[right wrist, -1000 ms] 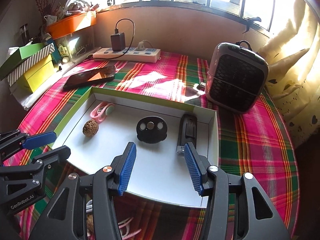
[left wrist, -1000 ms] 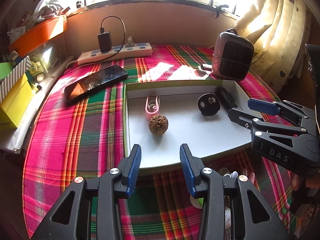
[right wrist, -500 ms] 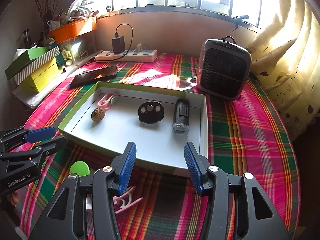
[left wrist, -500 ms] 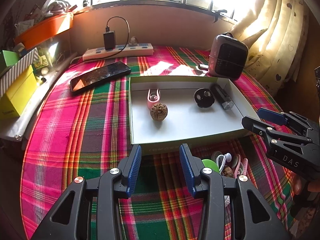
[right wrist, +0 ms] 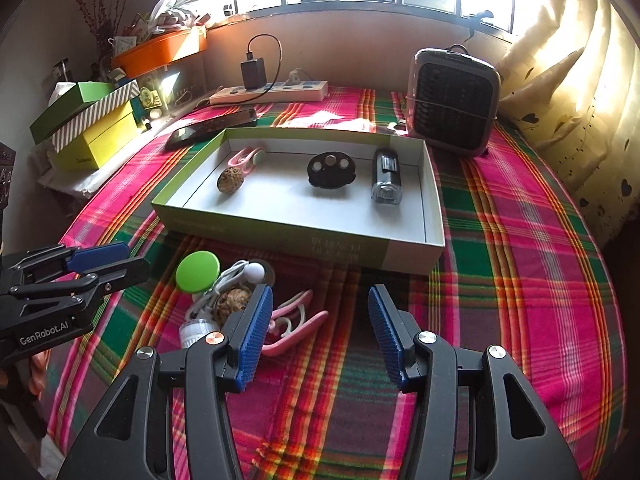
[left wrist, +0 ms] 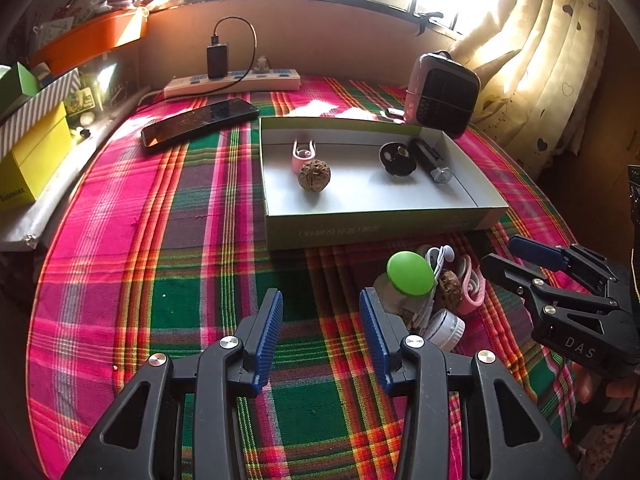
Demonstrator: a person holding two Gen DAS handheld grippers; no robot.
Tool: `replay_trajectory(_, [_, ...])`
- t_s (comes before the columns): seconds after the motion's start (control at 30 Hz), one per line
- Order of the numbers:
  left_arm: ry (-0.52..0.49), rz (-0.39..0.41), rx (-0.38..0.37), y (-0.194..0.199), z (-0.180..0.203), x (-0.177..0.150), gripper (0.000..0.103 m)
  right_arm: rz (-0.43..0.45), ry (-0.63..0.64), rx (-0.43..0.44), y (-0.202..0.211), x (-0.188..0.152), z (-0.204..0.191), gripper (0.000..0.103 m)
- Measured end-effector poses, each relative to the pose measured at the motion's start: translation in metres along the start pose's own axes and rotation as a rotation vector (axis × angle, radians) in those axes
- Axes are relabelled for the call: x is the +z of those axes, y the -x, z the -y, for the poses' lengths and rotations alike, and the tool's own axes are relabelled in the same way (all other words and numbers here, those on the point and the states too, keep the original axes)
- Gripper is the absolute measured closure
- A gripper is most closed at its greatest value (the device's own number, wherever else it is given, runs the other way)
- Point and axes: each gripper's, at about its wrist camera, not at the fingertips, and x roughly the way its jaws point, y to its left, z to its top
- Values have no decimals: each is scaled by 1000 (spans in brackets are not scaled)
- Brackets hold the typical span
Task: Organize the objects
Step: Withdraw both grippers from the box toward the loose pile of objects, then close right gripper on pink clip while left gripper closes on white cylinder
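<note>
Counted: two walnuts, one in the tray (right wrist: pixel 229 179) and one in the loose pile (right wrist: pixel 233 300). Pink clips: one in the tray (right wrist: pixel 245 157), at least two in the pile (right wrist: pixel 298 326). One black disc (right wrist: pixel 331 169), one small torch (right wrist: pixel 386 176), one green lid (right wrist: pixel 198 272), one white earphone set (right wrist: pixel 240 274), one tray (right wrist: pixel 344 246). One phone (left wrist: pixel 200 120), one power strip (left wrist: pixel 236 82), one small heater (right wrist: pixel 454 100).

Tray (right wrist: pixel 434 184) holds clip (right wrist: pixel 246 157), walnut (right wrist: pixel 229 180), disc (right wrist: pixel 331 169), flashlight (right wrist: pixel 386 176), left to right. Clutter pile (right wrist: pixel 236 300) sits in front of tray; phone (right wrist: pixel 212 128) and power strip (right wrist: pixel 272 92) behind.
</note>
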Motion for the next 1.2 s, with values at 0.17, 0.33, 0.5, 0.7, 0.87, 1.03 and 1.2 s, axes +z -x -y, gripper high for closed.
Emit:
replay_trajectory(0.17, [-8,-6,-21,3,-1,-7,64,-12,0,0,-4,-8,-9,48])
replay_trajectory(0.33, [-23,-12,-45,5,1,-12,64,-19,-19,-5,-7,-11,-9,44])
replay_trajectory(0.5, [-37,-21,-67,4,4,-14,65,-22,-27,-25,-7,-11,-6,43])
replay_trajectory(0.7, [-57,-25,-97,4,8,-14,64,-37,-30,-48,-4,-12,-2,41])
replay_trajectory(0.87, [-64,-35,-109,2,12,-15,64,-42,-17,-38,-5,-12,-8,41])
replay_trajectory(1.03, [-71,-40,-112,1,14,-15,64,-67,-10,-61,-15,-12,-10,41])
replay_trajectory(1.2, [-75,-49,-134,-1,16,-15,64,-86,-24,-88,-20,-14,-1,41])
